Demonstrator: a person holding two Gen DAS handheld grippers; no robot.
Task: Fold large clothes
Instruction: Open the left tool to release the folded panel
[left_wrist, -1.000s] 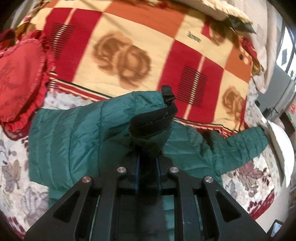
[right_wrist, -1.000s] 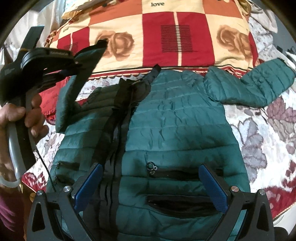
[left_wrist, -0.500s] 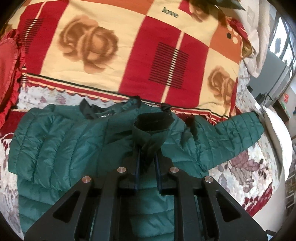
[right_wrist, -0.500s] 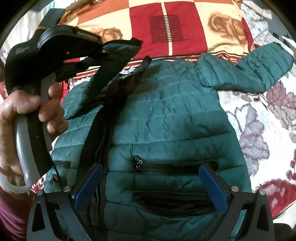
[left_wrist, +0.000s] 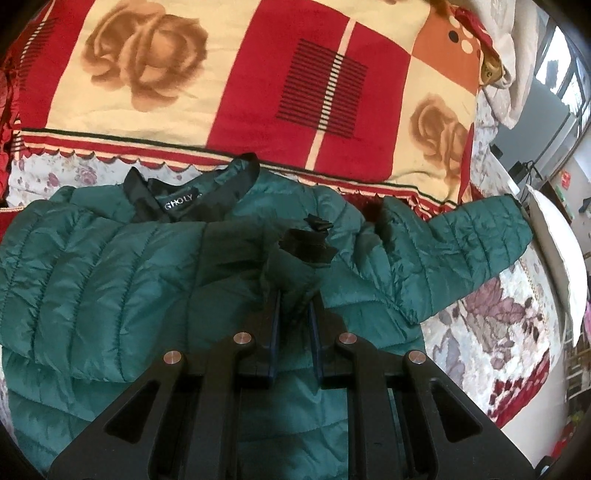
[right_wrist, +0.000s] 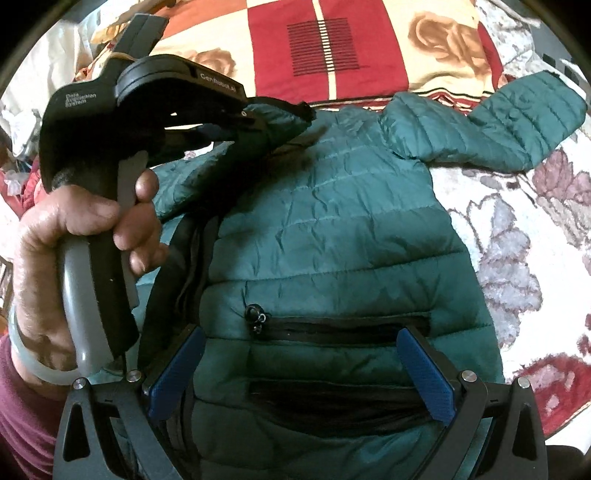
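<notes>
In the left wrist view, the left gripper (left_wrist: 295, 295) had its jaws pinched on the cuff end of a sleeve (left_wrist: 295, 266) of the green padded jacket (left_wrist: 110, 280). The pinched cuff stood up above the jacket's body, which lay spread on the bed (left_wrist: 498, 317) just beyond the jaws. The collar (left_wrist: 192, 192) lay toward the red and cream blanket (left_wrist: 258, 81), and the other sleeve (left_wrist: 461, 243) stretched out to the right over the flowered bedcover.

In the right wrist view, the right gripper (right_wrist: 303, 376) hung over the lower front of the jacket (right_wrist: 332, 221), its blue-padded jaws spread wide with nothing between them; the zipped pocket (right_wrist: 340, 328) lay between and just beyond them. At the left, a hand (right_wrist: 85, 236) held the left gripper (right_wrist: 258, 122), with the sleeve cuff (right_wrist: 291, 114) clamped at its tip above the jacket's chest. The far sleeve (right_wrist: 498, 122) lay flat toward the upper right.
</notes>
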